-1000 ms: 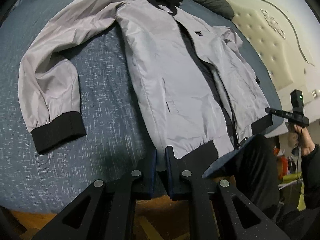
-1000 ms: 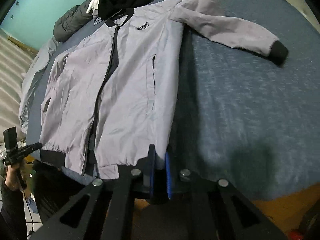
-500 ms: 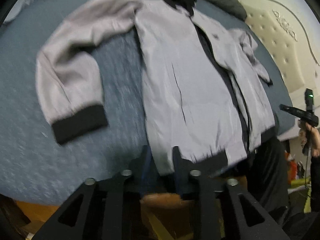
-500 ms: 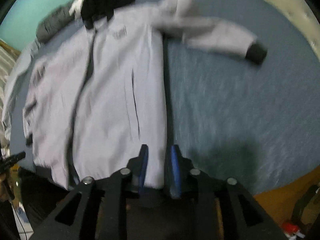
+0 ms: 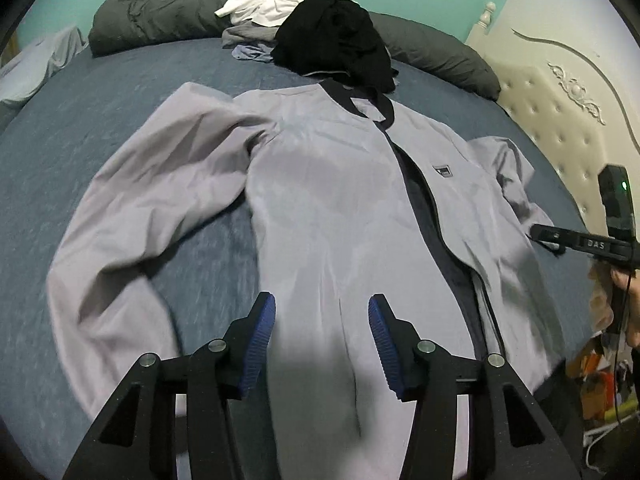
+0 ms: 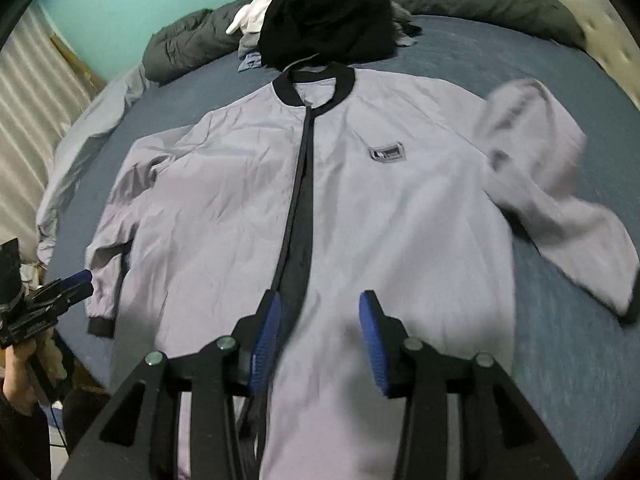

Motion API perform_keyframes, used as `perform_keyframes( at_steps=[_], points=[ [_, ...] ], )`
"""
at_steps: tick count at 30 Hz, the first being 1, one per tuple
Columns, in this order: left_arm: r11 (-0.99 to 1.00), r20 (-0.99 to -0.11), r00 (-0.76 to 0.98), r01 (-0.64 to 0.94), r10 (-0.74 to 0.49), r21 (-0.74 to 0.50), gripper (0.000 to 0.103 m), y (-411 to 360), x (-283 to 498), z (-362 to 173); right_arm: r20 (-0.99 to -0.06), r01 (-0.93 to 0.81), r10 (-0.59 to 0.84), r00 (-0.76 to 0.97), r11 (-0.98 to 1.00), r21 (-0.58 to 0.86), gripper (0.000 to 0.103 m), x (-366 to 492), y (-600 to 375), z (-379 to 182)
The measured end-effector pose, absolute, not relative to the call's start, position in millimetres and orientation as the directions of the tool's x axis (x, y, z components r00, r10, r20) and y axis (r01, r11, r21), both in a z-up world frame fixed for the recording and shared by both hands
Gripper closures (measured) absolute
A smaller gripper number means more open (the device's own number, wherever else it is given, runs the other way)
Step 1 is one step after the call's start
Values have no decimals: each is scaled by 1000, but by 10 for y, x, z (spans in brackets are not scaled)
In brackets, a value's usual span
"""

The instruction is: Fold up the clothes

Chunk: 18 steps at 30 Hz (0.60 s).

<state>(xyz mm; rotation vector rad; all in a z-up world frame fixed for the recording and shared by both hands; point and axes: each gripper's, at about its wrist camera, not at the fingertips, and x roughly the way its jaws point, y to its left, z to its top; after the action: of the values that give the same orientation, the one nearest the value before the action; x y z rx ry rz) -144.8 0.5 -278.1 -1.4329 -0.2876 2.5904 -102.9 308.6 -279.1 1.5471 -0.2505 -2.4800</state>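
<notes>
A light grey zip jacket [image 5: 332,216] with a black collar and cuffs lies face up, spread on the blue bed [image 5: 120,92]. My left gripper [image 5: 321,308] hovers over its lower left panel. The jaws are opening, with fabric showing below them but nothing pinched. My right gripper [image 6: 320,304] hangs over the lower front beside the zip [image 6: 300,208]. Its jaws are also opening and the pads press on nothing. Each gripper shows at the edge of the other's view: the right gripper [image 5: 538,236] held by a hand, and the left gripper [image 6: 86,284].
A heap of black and white clothes [image 5: 332,36] sits just beyond the jacket's collar. Dark grey bedding [image 5: 160,12] lines the far edge, and a cream tufted headboard [image 5: 560,120] stands to the right. Pale curtains [image 6: 32,92] hang past the bed's left side.
Both grippers were shut on the jacket's bottom hem. They have let go, opened wide, and moved forward over the jacket body. Both views have tipped up toward the far wall.
</notes>
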Motion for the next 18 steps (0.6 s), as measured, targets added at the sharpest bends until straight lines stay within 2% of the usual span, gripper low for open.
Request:
perform_keyframes(
  at_steps=[8,18],
  points=[
    [-962,-787,-568,-32,240,-270,50,24,-1929,-3152,-888,82,-192,-417,-981,174,61,-1761,2809,-3053],
    [-962,-781,-573,-57,250,-267,50,59,-2055,-3514,-904,111,-87,-420,-993,44,61,-2498,2620,-3430]
  ],
)
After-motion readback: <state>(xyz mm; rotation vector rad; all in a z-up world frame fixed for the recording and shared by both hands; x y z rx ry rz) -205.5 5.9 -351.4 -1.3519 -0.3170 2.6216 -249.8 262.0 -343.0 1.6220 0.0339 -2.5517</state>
